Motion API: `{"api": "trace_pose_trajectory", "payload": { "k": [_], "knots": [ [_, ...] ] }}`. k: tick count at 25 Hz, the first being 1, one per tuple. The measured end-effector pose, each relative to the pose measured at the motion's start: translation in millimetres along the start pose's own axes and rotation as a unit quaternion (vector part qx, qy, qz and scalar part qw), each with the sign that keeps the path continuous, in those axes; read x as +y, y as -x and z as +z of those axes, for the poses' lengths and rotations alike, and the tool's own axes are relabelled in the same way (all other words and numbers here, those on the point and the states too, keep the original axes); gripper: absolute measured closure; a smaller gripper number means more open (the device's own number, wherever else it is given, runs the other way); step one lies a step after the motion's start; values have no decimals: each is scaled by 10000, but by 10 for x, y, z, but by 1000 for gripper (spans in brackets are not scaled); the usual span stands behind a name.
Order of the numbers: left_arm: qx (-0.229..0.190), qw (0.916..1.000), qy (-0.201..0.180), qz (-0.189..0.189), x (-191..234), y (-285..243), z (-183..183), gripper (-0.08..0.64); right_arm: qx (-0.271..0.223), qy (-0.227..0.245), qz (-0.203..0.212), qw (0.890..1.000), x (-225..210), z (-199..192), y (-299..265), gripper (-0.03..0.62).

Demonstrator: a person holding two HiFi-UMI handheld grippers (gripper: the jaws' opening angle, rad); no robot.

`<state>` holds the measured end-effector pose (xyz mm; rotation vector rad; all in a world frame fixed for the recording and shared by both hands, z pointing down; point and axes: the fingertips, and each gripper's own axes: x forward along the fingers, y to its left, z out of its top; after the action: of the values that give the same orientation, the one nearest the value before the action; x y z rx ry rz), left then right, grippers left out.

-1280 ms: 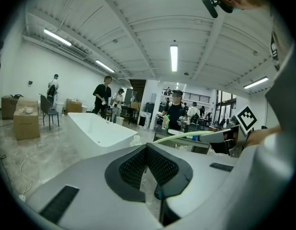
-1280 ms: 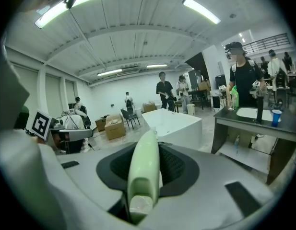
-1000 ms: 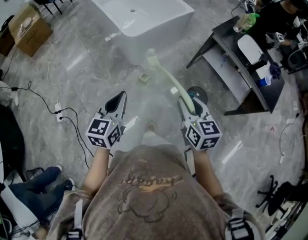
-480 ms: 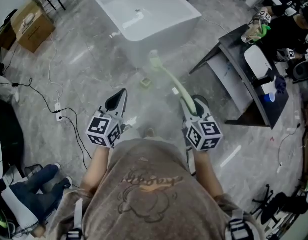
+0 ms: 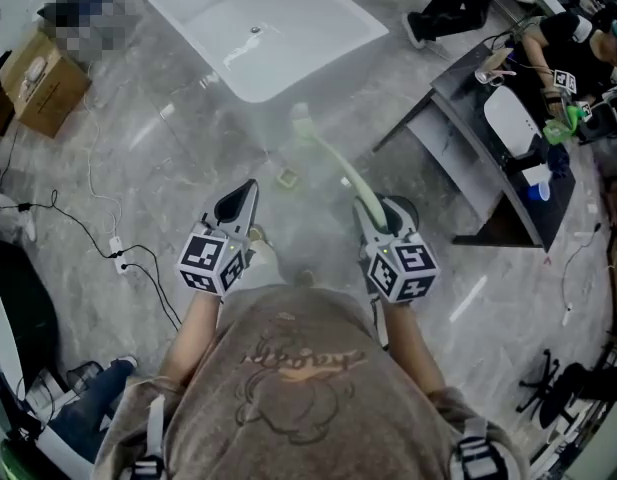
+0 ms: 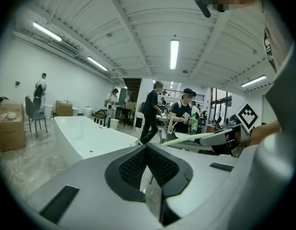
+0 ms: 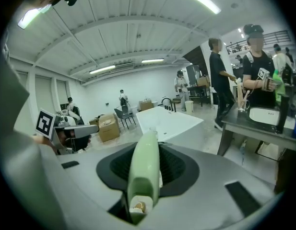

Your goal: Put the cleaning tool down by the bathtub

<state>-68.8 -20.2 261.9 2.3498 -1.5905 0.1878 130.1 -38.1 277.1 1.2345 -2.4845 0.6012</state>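
The tool (image 5: pixel 333 158), long and pale green, was held by its handle end between the fingers of the right gripper (image 5: pixel 374 216). These fingers were closed on the handle, kept a little apart only by its thickness. The tool was carried in the air above the floor (image 5: pixel 158 138). In the head view it was slanted forward and to the left, so that its far end was seen in front of the near corner of the tub (image 5: pixel 288 28). In the right gripper view the tool (image 7: pixel 144 171) was pointed toward the white tub (image 7: pixel 169 121), which stood beyond its tip.

The left gripper (image 5: pixel 238 204) was held beside the right one, at about the same height. Its fingers were brought together, and nothing was held between them.

A small square thing (image 5: pixel 286 178) lay on the floor between the grippers and the tub. A dark surface (image 5: pixel 458 78) was seen at the right, a box (image 5: pixel 38 73) at the left, and cables (image 5: pixel 98 208) on the floor near it.
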Motion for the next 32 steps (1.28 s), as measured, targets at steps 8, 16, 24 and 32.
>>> {"api": "trace_pose_trajectory", "payload": {
  "k": [8, 16, 24, 32],
  "knots": [
    [143, 9992, -129, -344, 491, -417, 211, 560, -18, -233, -280, 9993, 21, 224, -532, 474],
    [362, 9952, -201, -884, 884, -712, 222, 560, 130, -386, -661, 9970, 147, 260, -952, 474],
    [394, 9916, -149, -1225, 1126, -1080, 95, 560, 187, -628, -1001, 9928, 131, 108, -1266, 474],
    [441, 9906, -116, -1291, 1204, -1415, -82, 560, 259, -674, -1163, 9906, -92, 4, -1459, 475]
  ]
}}
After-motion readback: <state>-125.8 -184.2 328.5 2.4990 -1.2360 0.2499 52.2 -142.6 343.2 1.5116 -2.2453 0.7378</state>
